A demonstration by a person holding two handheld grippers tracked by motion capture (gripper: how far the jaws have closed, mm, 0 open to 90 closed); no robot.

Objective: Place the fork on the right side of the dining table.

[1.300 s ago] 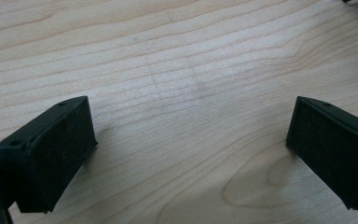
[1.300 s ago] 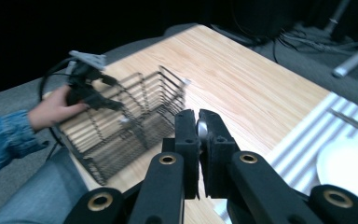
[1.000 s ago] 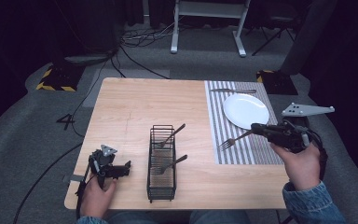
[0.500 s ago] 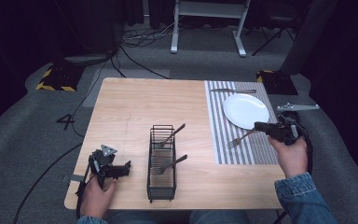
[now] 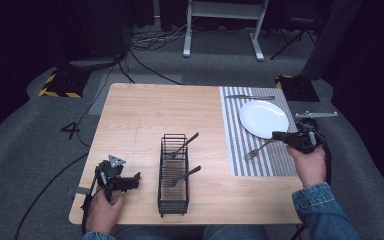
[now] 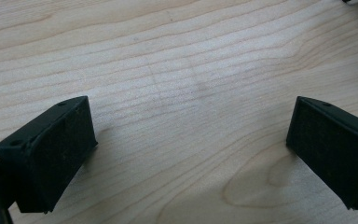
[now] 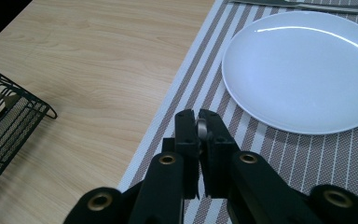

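Bare surface [image 5: 145,115] lies open left of the wire basket [image 5: 173,175], which stands mid-front, while the plate [image 5: 263,118] and knife [image 5: 250,97] crowd the striped mat [image 5: 240,150].

- a light wooden table [image 5: 145,115] stands on grey carpet [image 5: 40,150].
- beyond its far edge, a white metal frame [image 5: 220,20] and black cables [image 5: 145,45] lie in near darkness.
- yellow-black striped pads [image 5: 60,84] sit off both far corners.
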